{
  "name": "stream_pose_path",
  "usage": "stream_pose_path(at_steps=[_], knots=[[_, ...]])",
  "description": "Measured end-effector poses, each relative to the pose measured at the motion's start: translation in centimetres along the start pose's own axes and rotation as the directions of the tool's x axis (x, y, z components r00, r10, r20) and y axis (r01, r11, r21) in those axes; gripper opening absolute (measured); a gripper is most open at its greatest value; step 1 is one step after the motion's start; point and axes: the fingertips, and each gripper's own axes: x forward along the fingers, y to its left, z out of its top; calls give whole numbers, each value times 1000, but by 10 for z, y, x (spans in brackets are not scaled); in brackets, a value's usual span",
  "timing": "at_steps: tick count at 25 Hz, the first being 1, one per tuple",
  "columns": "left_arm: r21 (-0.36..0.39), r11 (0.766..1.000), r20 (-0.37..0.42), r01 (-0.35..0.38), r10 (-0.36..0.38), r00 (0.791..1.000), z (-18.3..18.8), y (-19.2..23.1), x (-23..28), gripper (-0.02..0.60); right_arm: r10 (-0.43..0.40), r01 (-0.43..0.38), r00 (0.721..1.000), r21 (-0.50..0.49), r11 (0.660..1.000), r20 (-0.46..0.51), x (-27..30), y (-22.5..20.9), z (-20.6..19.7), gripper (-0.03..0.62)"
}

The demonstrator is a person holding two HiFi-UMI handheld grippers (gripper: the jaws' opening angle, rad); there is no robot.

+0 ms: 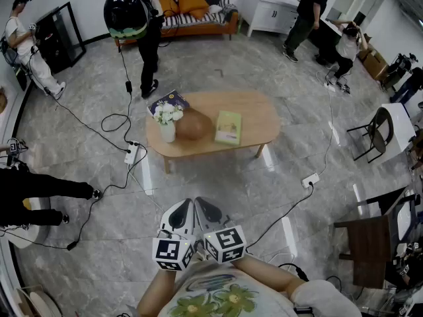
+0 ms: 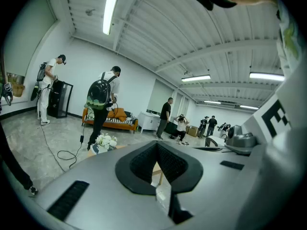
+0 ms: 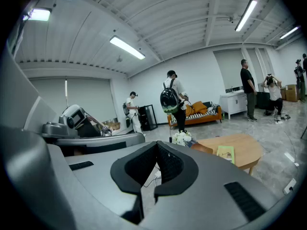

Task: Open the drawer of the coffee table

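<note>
drawer not made out in any view: the oval desk point(image 1: 258, 117) is seen from above only, its side in shadow. the desk stands mid-floor, well ahead of both tongs and untouched. its top is pale, smooth wood on short legs. set on it: a white vase of white flowers point(image 1: 167, 119); a rounded brown object point(image 1: 193, 124) of unclear kind just beside the vase; a green book point(image 1: 229, 127) laid flat; a dark blue book point(image 1: 170, 100), partly hidden behind the flowers. the floor point(image 1: 218, 183) is grey veined tile, crossed by black cables point(image 1: 115, 121). the left tongs point(image 1: 188, 207) and right tongs point(image 1: 203, 207) are held side by side, both clenched tight, nothing between the black ribbed pads point(image 2: 141, 164).
</note>
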Motion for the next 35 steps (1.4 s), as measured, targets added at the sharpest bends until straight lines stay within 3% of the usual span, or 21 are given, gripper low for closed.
stream_pose_path(at_steps=[10, 13, 19, 26, 35], knots=[[-19, 1000, -36, -8, 7, 999, -10, 14, -12, 8, 38, -38, 999, 43, 998, -19, 6, 16, -15, 20], [8, 1000, -66, -9, 9, 998, -21, 23, -14, 8, 33, -31, 998, 33, 999, -54, 14, 20, -26, 20], [-41, 999, -112, 20, -24, 993, -47, 32, -19, 8, 20, -16, 988, 29, 999, -150, 16, 25, -56, 20], [-47, 998, -153, 46, -53, 987, -67, 33, -1, 8, -1, 7, 982, 31, 999, -190, 25, 7, -73, 21], [-25, 999, -208, 30, -35, 977, -70, 35, 61, 8, 66, -49, 967, 73, 996, -247, 60, -46, -74, 21]])
